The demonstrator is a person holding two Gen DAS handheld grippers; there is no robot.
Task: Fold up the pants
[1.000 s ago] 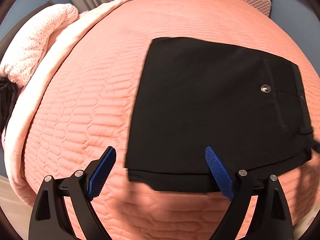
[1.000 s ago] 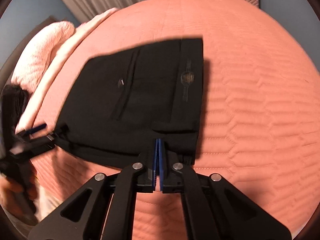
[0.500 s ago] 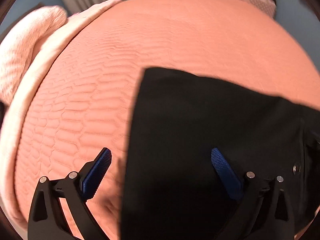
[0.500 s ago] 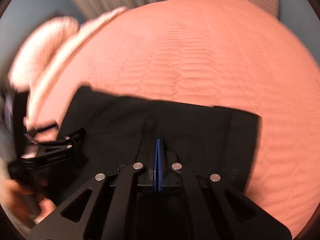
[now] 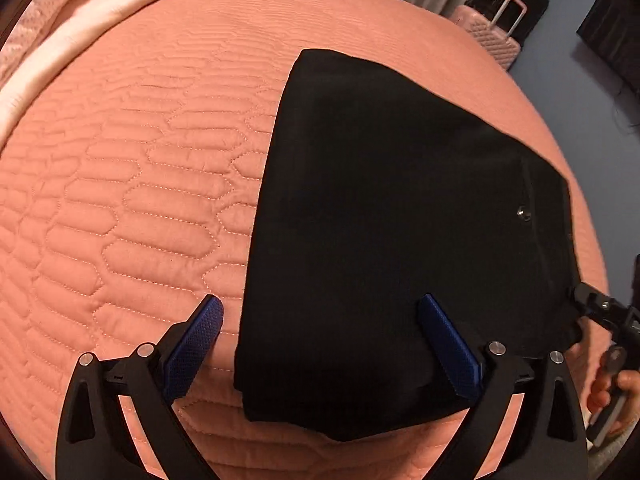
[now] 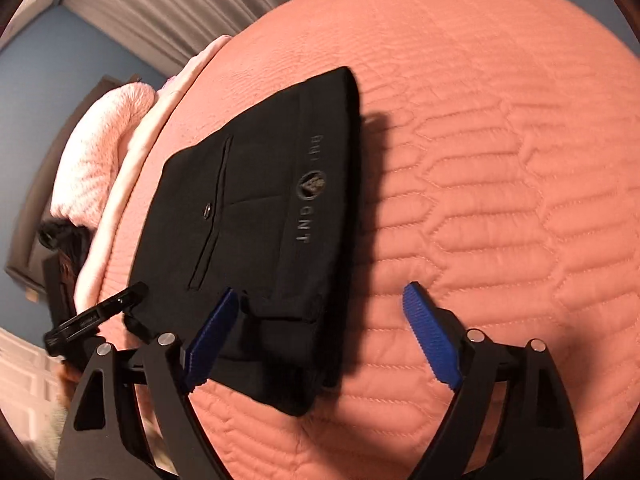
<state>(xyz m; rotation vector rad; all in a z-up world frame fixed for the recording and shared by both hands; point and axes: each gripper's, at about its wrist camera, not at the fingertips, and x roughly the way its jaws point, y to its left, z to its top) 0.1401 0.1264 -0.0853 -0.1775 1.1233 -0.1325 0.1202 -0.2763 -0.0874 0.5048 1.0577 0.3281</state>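
The black pants (image 5: 380,232) lie folded into a compact stack on the salmon quilted bedspread (image 5: 132,184). In the right wrist view the pants (image 6: 260,216) show a back pocket, a button and a printed waistband logo. My left gripper (image 5: 320,332) is open and empty, its jaws straddling the near left edge of the stack. My right gripper (image 6: 320,324) is open and empty at the near waistband corner. The right gripper's tip shows at the stack's right corner in the left wrist view (image 5: 592,304).
Pale pink pillows and a blanket (image 6: 104,152) lie at the head of the bed. A pink suitcase (image 5: 492,32) stands beyond the bed by grey curtains (image 6: 168,8). The bed edge and blue floor (image 5: 580,100) are right of the pants.
My right gripper was shut on the pants' edge and carried it over; now it is open and the pants lie folded. My left gripper stayed open and shifted with the fold.
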